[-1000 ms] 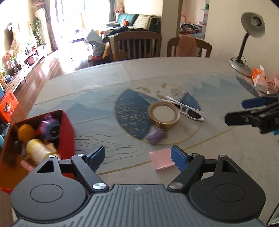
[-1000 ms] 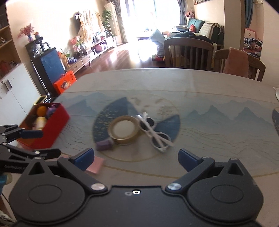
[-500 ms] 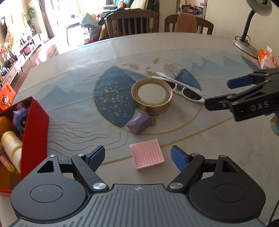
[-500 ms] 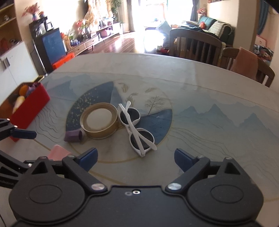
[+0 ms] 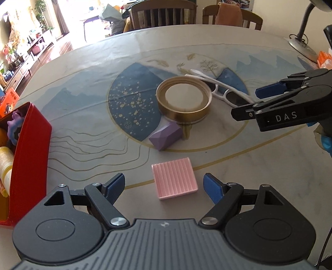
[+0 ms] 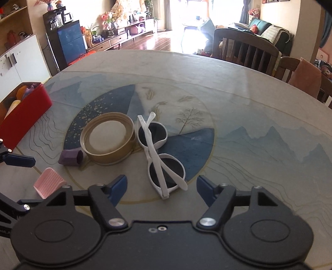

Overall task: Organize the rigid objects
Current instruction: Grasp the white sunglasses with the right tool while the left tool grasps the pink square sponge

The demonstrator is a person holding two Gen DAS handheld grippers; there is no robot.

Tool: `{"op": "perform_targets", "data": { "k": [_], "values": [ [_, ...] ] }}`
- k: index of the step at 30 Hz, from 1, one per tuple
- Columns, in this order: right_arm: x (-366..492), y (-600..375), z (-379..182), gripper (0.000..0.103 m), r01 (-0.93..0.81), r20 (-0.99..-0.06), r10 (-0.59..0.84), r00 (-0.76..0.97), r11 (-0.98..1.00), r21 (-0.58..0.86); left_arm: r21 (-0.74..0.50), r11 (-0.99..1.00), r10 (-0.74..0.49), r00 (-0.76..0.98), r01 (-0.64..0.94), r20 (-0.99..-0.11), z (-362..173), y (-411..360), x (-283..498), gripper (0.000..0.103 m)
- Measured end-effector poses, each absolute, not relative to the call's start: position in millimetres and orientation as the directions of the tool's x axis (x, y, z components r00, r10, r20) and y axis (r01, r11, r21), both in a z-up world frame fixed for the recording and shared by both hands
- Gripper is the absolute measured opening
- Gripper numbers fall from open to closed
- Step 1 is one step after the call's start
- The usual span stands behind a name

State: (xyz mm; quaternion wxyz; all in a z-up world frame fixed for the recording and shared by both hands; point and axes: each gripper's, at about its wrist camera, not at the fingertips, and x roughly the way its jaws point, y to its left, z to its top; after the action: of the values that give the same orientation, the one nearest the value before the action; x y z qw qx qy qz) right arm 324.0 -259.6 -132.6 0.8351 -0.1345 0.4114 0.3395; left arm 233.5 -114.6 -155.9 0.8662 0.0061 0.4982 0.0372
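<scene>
A pink ribbed square block [image 5: 174, 181] lies on the table between the fingers of my open left gripper [image 5: 164, 188]; it also shows in the right wrist view [image 6: 49, 184]. Beyond it lie a purple faceted block [image 5: 165, 138] and a gold round lid [image 5: 183, 101]. White sunglasses [image 6: 158, 154] lie folded just ahead of my open, empty right gripper [image 6: 161, 187], which shows in the left wrist view [image 5: 247, 102] beside the glasses [image 5: 220, 91]. A red box [image 5: 29, 157] with several toys stands at the left.
A desk lamp [image 5: 300, 39] and orange packets [image 5: 324, 59] stand at the table's far right. Wooden chairs [image 5: 164, 12] stand behind the table. The red box also shows at the left in the right wrist view [image 6: 22, 112].
Both grippers have moved forward and down towards the table. The pink block now lies between the left fingers, and the sunglasses sit close in front of the right gripper.
</scene>
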Motion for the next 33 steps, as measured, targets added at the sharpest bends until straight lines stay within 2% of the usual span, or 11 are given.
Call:
{"op": "perform_targets", "data": {
  "k": [4,9,11,17,20,25,33],
  "values": [
    [323,-255,-135,0.071,-0.696,-0.776,0.454,0.437,0.718,0.028,0.044,0.997,0.072,0.497,-0.068,-0.865,-158,-114,235,0.082],
    [325,-252,-138,0.065,-0.699,-0.776,0.457,0.434,0.715,0.031,0.04,0.998,0.056,0.496,-0.043,-0.867,-157,-118,236,0.081],
    [326,-253,-138,0.062,-0.695,-0.772,0.459,0.439,0.718,0.032,0.026,0.999,0.041,0.497,-0.038,-0.867,-157,-118,235,0.075],
    [328,-255,-138,0.043,-0.68,-0.762,0.45,0.466,0.733,0.016,0.002,1.0,0.016,0.5,-0.028,-0.866,-155,-119,234,0.057],
    [327,-256,-138,0.041,-0.679,-0.76,0.449,0.469,0.734,0.015,-0.003,1.0,0.007,0.504,-0.018,-0.864,-153,-120,233,0.044],
    [322,-258,-137,0.04,-0.674,-0.758,0.442,0.479,0.739,0.005,-0.007,1.0,-0.009,0.497,0.006,-0.868,-151,-122,232,0.044],
    [310,-276,-129,0.04,-0.602,-0.743,0.459,0.487,0.792,0.095,-0.017,1.0,-0.015,0.509,0.001,-0.861,-145,-121,231,0.044]
  ]
}}
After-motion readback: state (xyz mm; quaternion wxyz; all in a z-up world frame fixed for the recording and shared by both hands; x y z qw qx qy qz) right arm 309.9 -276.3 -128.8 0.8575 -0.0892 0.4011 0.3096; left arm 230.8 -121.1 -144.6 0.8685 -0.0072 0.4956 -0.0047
